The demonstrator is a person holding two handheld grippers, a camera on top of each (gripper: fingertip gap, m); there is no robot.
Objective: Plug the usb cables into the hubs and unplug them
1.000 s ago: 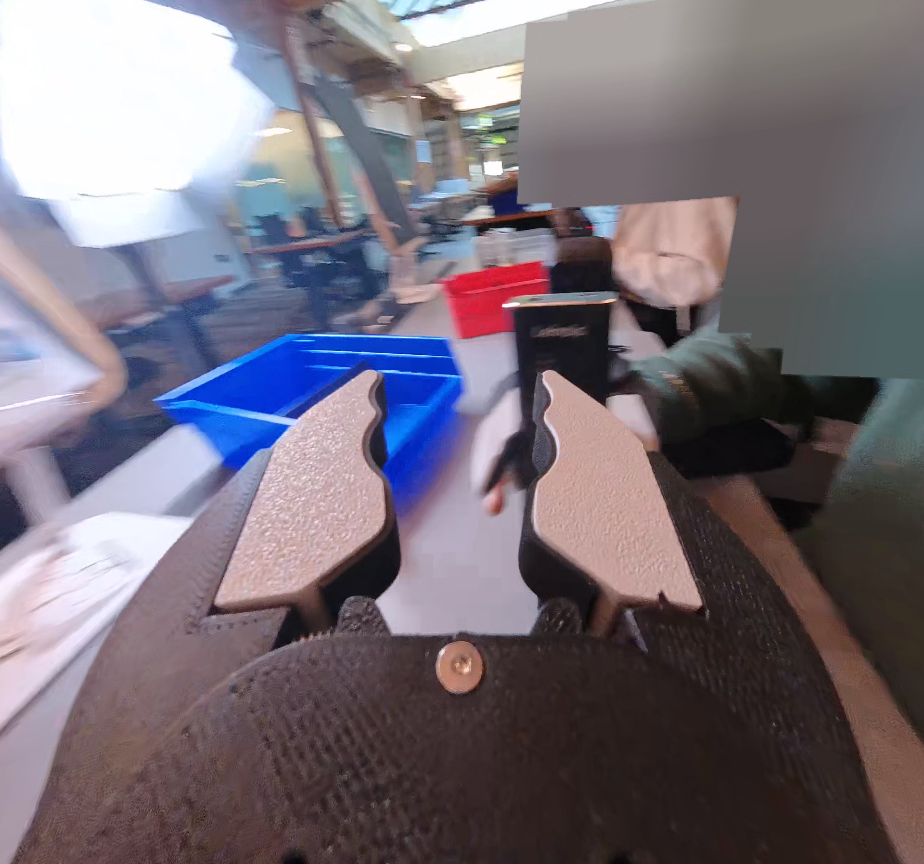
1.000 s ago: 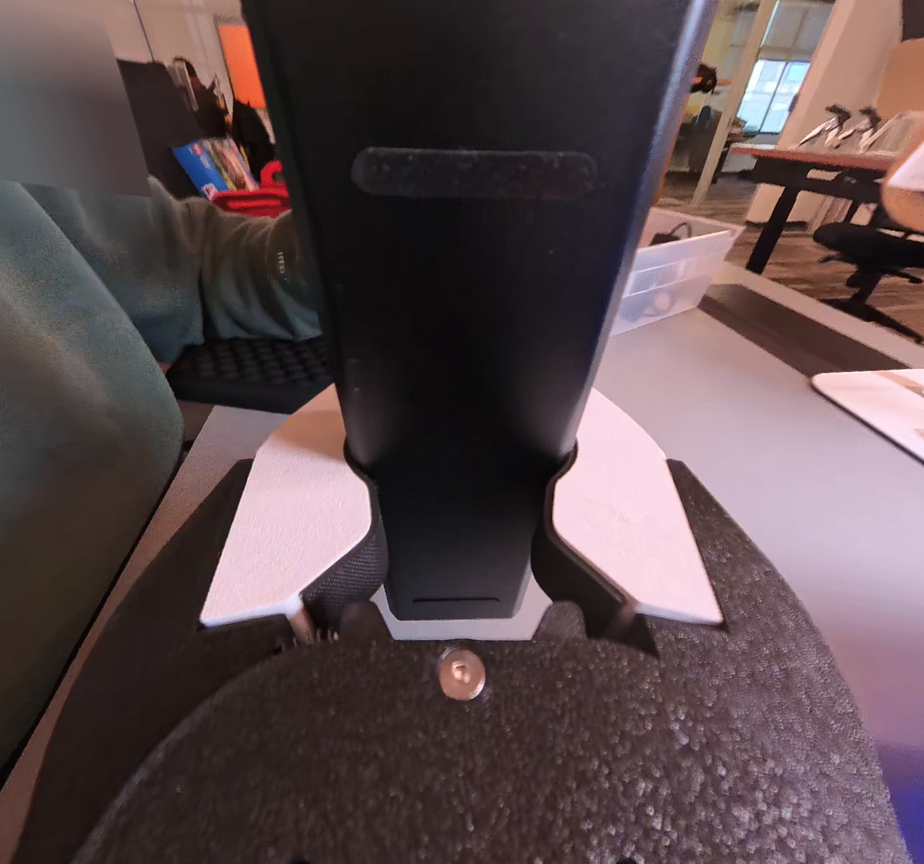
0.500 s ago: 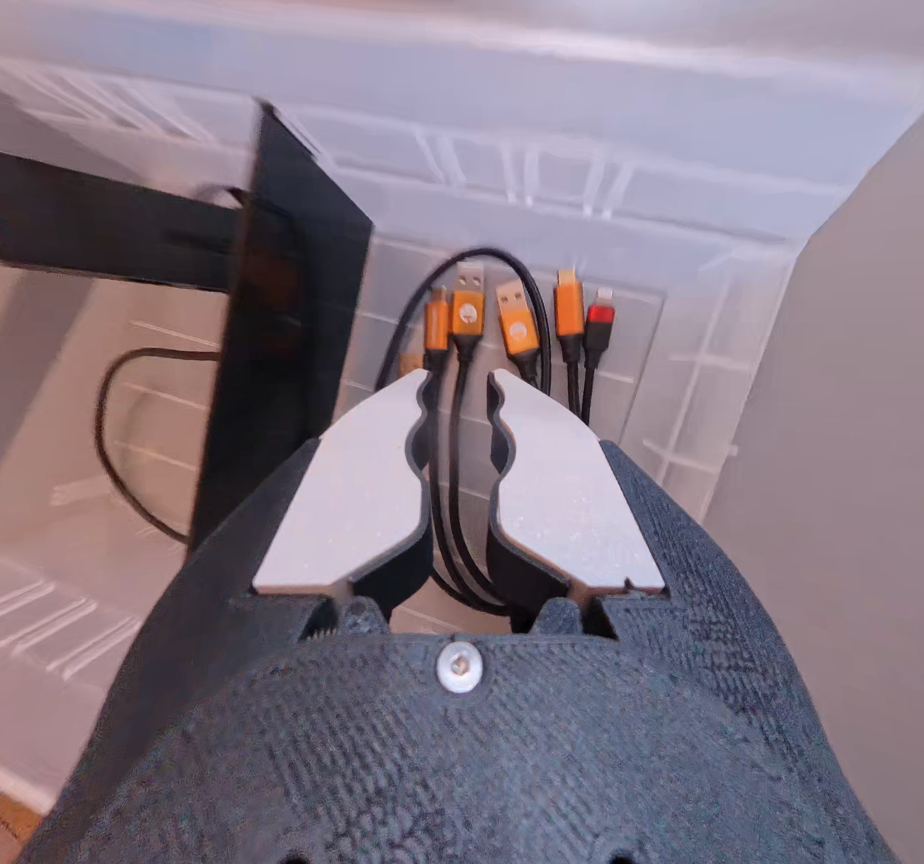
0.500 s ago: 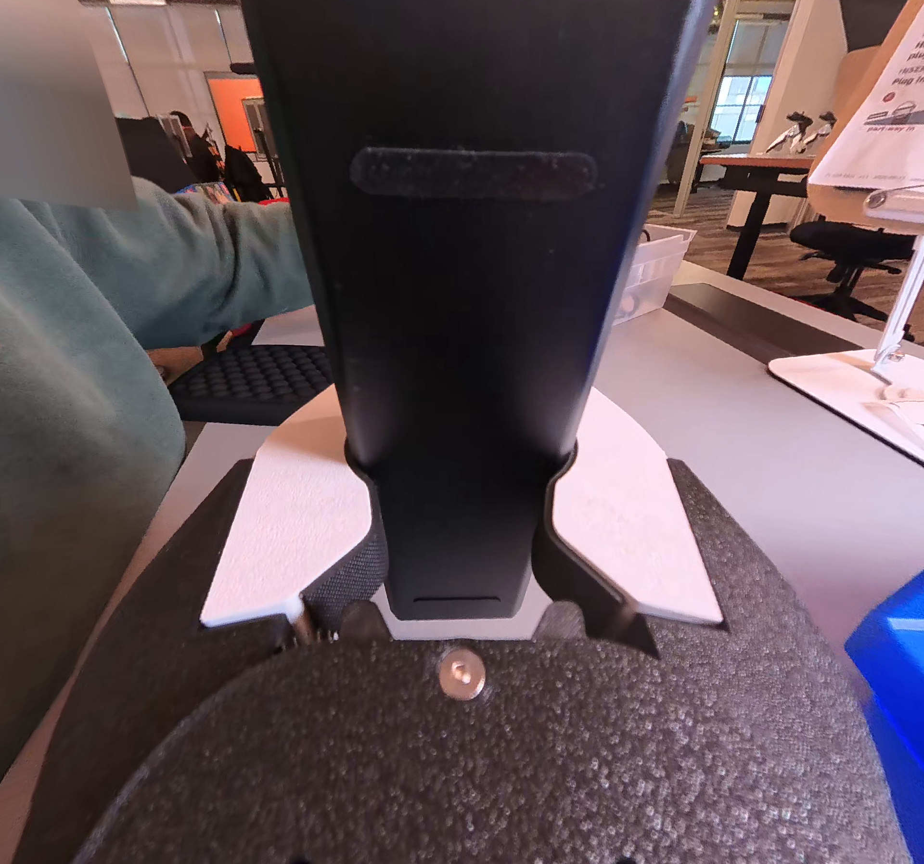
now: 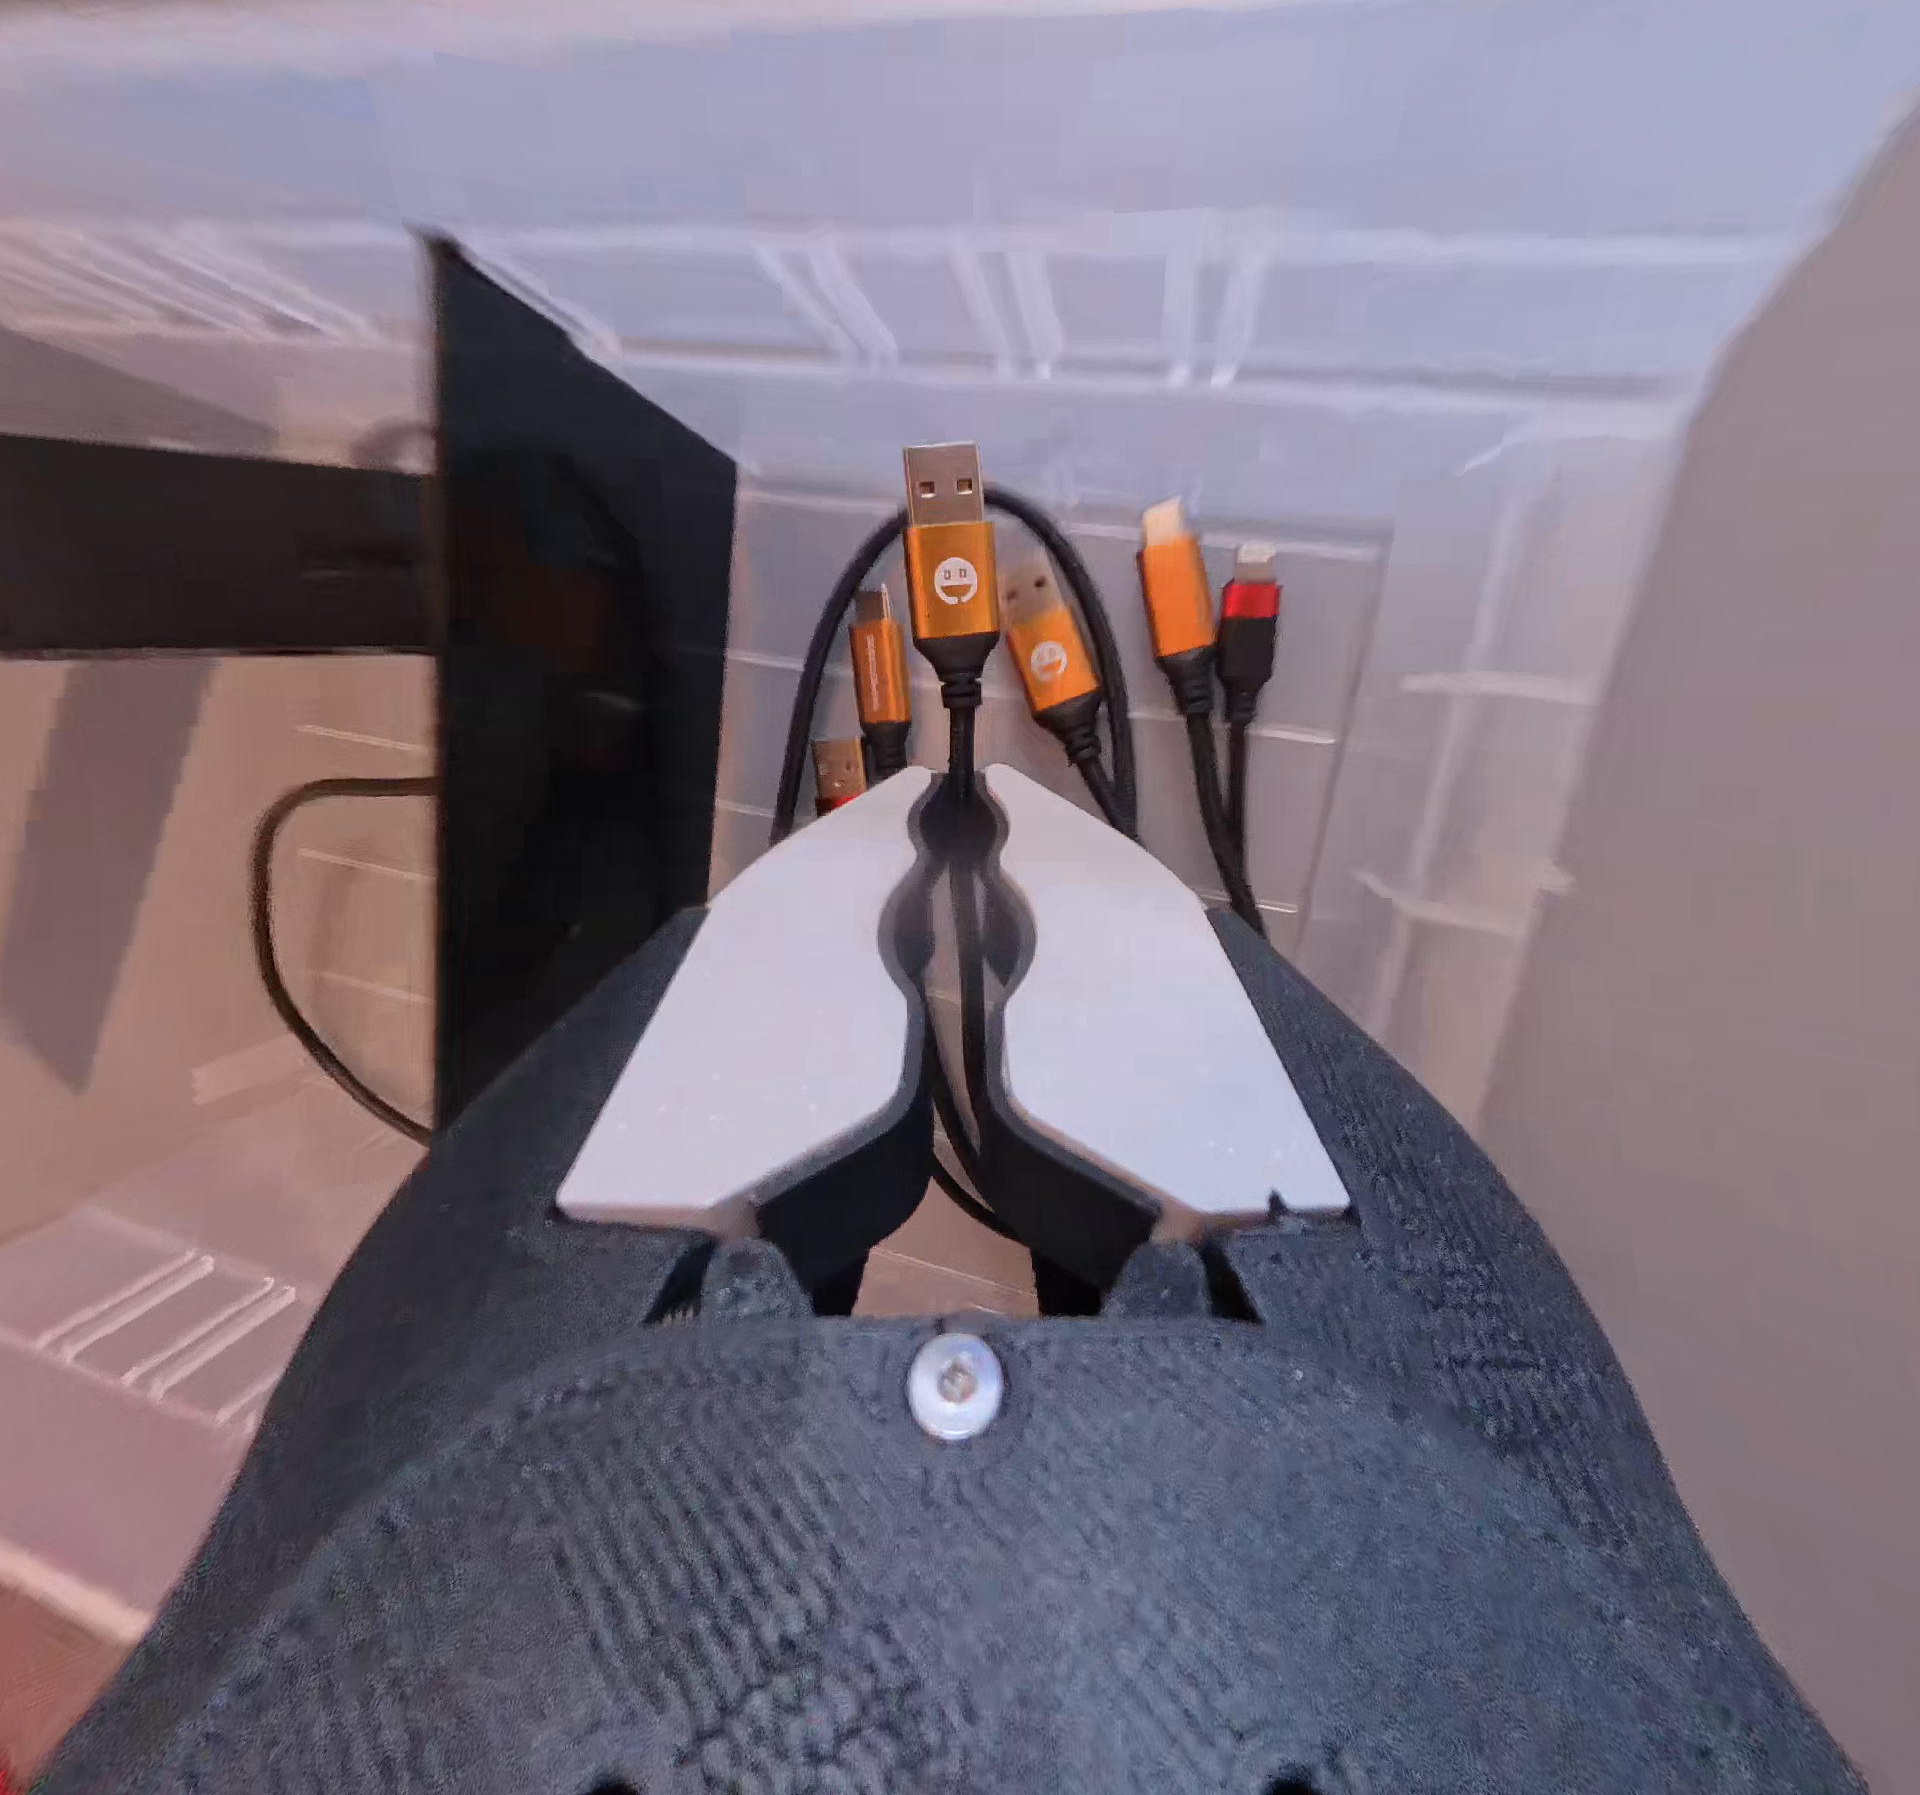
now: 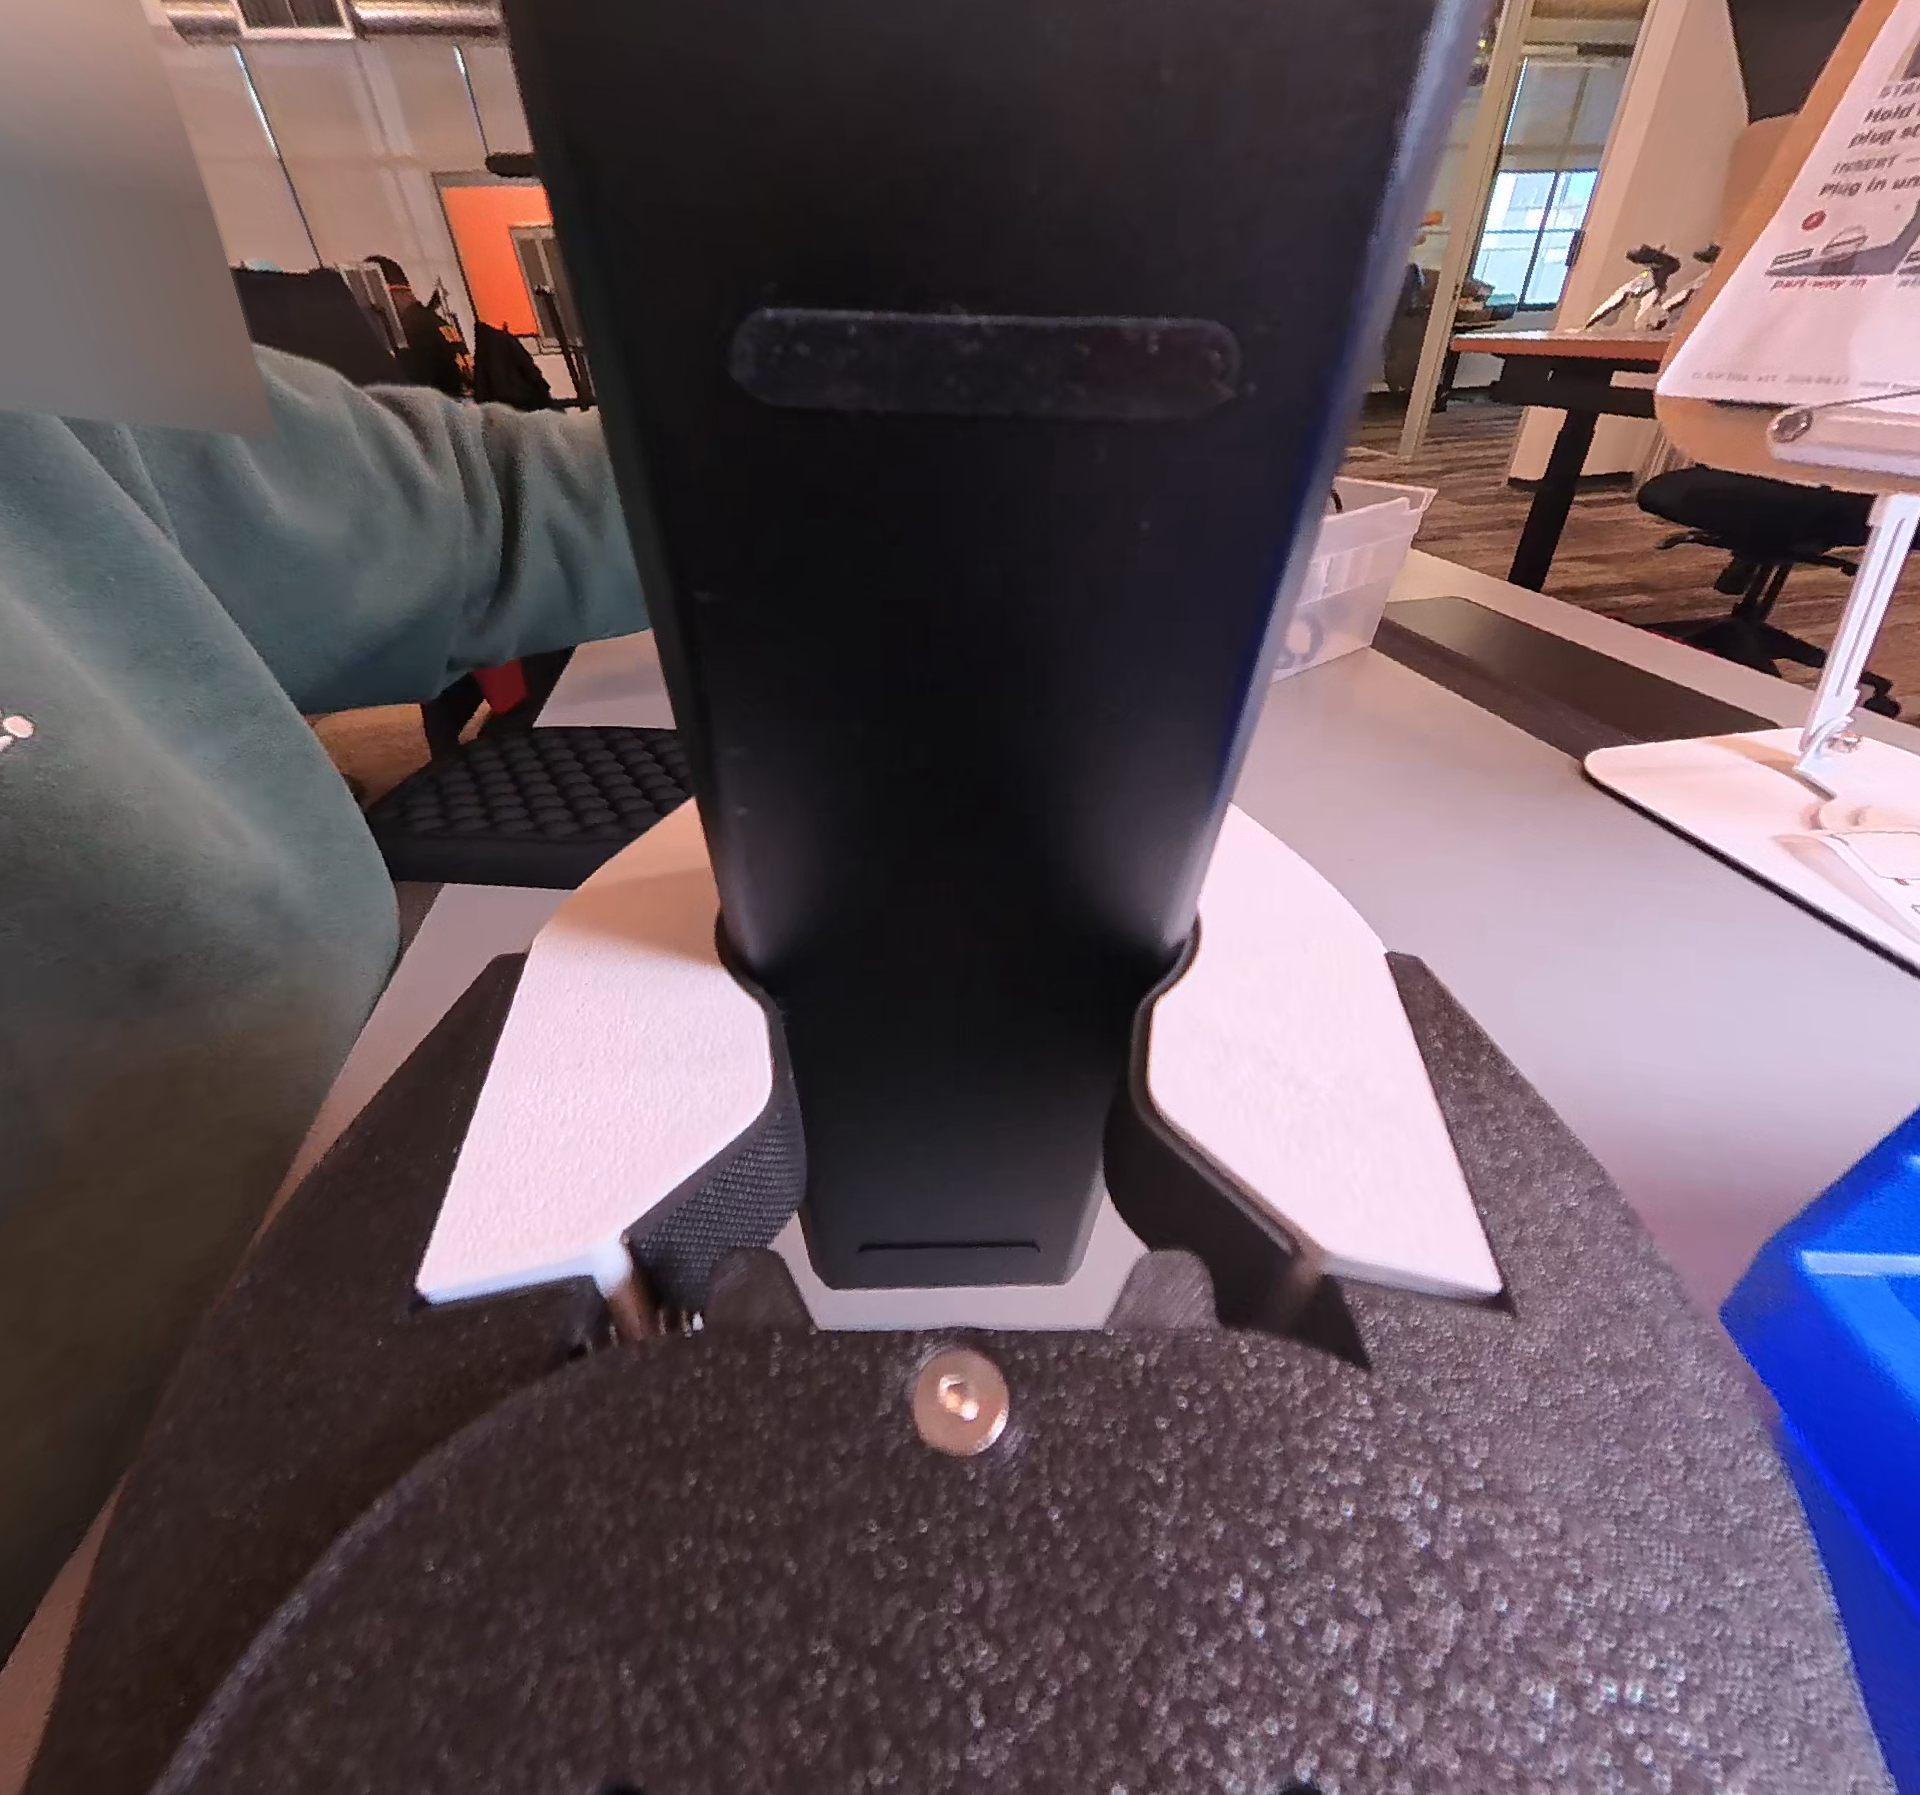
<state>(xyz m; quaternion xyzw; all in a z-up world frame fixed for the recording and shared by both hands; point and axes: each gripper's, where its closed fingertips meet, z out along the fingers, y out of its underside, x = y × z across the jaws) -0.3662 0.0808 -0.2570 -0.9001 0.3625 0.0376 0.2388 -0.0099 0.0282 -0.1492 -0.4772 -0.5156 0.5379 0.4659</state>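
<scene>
The left gripper point(image 5: 958, 781) has its jaws closed on the black braided cord of a USB-A cable point(image 5: 948, 592), just below the orange plug housing. This plug stands upright above the fingertips, with its metal end pointing away from the camera. Behind it, inside a clear plastic bin point(image 5: 1195, 322), lie the other cables: an orange plug point(image 5: 879, 670) to the left of the held cable, another orange USB-A plug point(image 5: 1049, 649) just to its right, and further right an orange plug point(image 5: 1174, 592) beside a red one point(image 5: 1250, 618). A small red-and-orange plug point(image 5: 837, 774) shows low on the left. A black flat object point(image 5: 561, 685) stands to the left of the held cable; what it is I cannot tell.

The right gripper point(image 6: 958, 956) holds a black USB hub point(image 6: 966, 457) with silver edges, its jaws pressed on both narrow sides. The hub stands upright above the grey tabletop point(image 6: 1507, 893). To the right of the hub is a white sign stand point(image 6: 1849, 665), and a blue bin point(image 6: 1839, 1330) at the lower right. A green sleeve point(image 6: 343, 540) reaches behind the hub on the left.
</scene>
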